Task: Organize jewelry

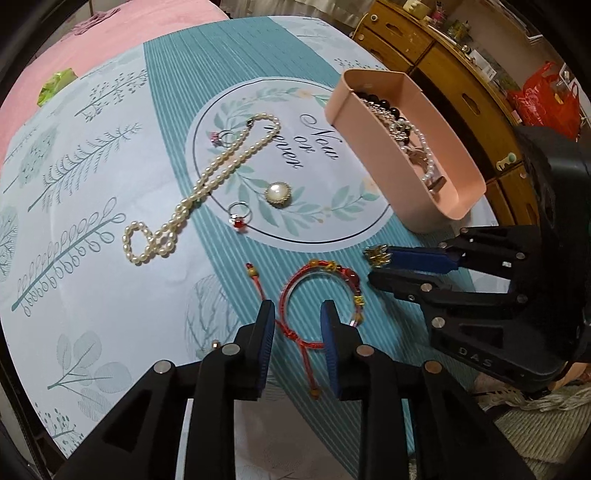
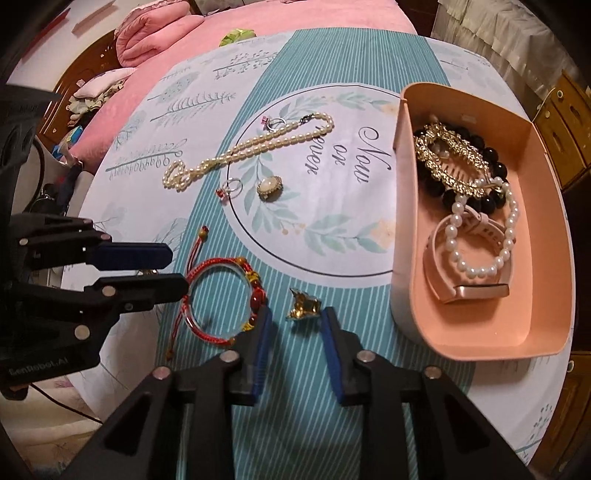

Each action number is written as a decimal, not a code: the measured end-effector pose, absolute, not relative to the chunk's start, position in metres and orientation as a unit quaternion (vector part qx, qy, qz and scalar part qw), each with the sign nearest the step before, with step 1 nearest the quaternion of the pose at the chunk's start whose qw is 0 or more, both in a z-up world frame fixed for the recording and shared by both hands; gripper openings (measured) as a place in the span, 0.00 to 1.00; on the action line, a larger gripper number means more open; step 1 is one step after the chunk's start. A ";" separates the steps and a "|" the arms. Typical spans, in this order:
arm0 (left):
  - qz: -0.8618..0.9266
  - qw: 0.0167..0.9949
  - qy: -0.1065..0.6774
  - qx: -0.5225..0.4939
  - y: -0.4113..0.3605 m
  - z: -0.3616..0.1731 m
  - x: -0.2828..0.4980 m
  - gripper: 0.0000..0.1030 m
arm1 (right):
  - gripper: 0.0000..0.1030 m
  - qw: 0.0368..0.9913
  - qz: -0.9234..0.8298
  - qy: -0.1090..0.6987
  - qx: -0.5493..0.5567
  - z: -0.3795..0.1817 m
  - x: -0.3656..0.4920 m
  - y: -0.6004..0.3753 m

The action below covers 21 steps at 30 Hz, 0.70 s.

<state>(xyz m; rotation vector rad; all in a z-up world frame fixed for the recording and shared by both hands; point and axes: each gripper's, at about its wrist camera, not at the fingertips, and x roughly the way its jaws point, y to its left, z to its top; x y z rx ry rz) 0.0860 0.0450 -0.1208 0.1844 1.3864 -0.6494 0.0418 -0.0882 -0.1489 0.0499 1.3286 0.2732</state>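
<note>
A red cord bracelet with red and gold beads lies on the printed cloth. My left gripper stands open over it, the cord's tail passing between the fingers untouched. A small gold piece lies just ahead of my right gripper, whose jaws are apart and not pressing it. Farther off lie a pearl necklace, a pearl brooch, a red-stone ring and a pink-stone ring.
A pink tray at the right holds black beads, a gold chain, a pearl bracelet and a pink watch. Pink bedding lies beyond the cloth. Wooden drawers and a red bag stand past the table's right edge.
</note>
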 end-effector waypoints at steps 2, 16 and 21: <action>-0.300 0.716 0.625 0.082 0.042 -0.119 0.083 0.23 | 0.18 0.780 0.128 0.613 0.021 -0.149 0.040 -0.089; -0.316 0.687 0.652 0.041 0.032 -0.139 0.062 0.23 | 0.18 0.784 0.131 0.606 0.013 -0.148 0.045 -0.088; -0.303 0.685 0.661 0.044 0.036 -0.147 0.060 0.23 | 0.18 0.785 0.147 0.601 0.014 -0.145 0.043 -0.087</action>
